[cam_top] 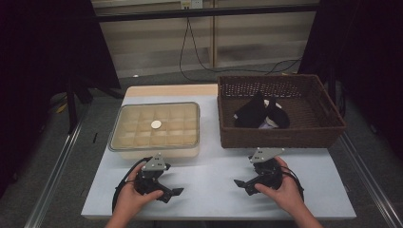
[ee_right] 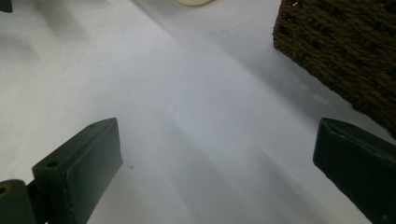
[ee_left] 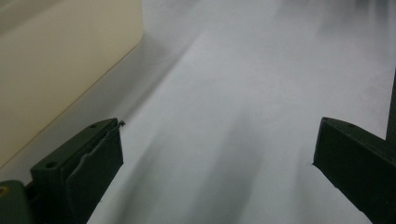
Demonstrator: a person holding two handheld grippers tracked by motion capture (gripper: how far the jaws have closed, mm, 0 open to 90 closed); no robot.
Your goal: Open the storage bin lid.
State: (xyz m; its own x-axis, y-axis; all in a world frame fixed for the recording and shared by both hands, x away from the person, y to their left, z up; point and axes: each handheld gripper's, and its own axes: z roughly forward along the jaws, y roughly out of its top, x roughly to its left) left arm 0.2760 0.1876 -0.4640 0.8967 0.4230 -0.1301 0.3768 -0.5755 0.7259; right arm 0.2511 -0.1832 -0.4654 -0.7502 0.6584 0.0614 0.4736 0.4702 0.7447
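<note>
both grippers, left gripper (cam_top: pixel 167 191) and right gripper (cam_top: pixel 243 184), jaws wide, empty; no readable writing.

No readable text, labels, brands or numbers on anything in view.

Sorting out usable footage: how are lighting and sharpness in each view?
High view: dim, dark at the sides, yet the brown wicker basket is sharp. Left gripper view: the cream plastic box is soft and blurred. Right gripper view: the white tabletop shows soft shadows.

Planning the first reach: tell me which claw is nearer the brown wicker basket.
Right. The right claw sits just below the brown wicker basket; the left claw lies farther left.
</note>
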